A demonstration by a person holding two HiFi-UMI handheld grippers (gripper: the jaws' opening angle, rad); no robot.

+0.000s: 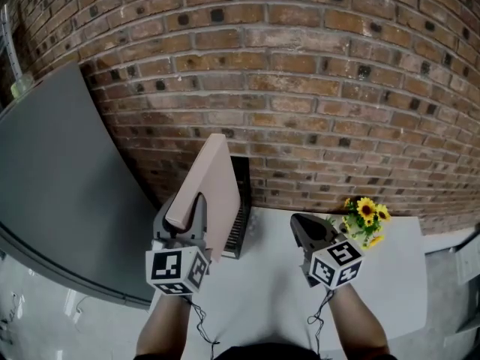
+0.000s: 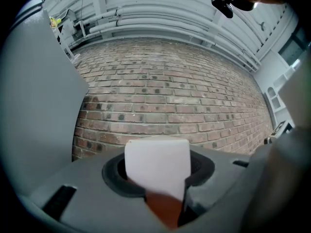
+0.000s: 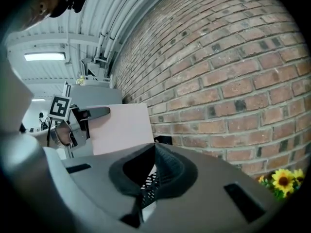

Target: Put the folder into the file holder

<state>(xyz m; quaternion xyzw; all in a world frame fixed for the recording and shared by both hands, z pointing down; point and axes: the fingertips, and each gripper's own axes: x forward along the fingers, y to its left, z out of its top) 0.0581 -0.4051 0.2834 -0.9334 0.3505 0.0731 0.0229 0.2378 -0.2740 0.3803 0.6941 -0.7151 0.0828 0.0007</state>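
Left gripper (image 1: 196, 203) is clamped on the folder (image 1: 214, 172): pale pink, standing on edge, leaning up toward the brick wall (image 1: 315, 81). The jaws bite its near lower corner, so most of the folder rises above and beyond the claw. In the left gripper view the folder (image 2: 158, 164) fills the gap btwn the jaws, pads pressed on both faces, jaws held partly apart by its thickness.

File holder (image 1: 241, 214) is black mesh, at the back of the white table (image 1: 262, 298), up against the wall. The folder's right face overlaps the holder's left side in the head view; can't tell if its bottom edge is inside a slot or just beside it.

Right gripper (image 1: 300, 222) hangs over the table, right of the holder, w/ nothing in it. Jaws are pressed together, tips touching, per the right gripper view (image 3: 153, 152). Thru that view the mesh of the holder (image 3: 147, 187) shows low btwn the jaws, w/ the folder (image 3: 124, 127) and left gripper (image 3: 85, 114) off to the left.

Yellow flowers (image 1: 365, 217) sit at the table's back right, near the right gripper. Grey panel (image 1: 52, 186) stands at far left.
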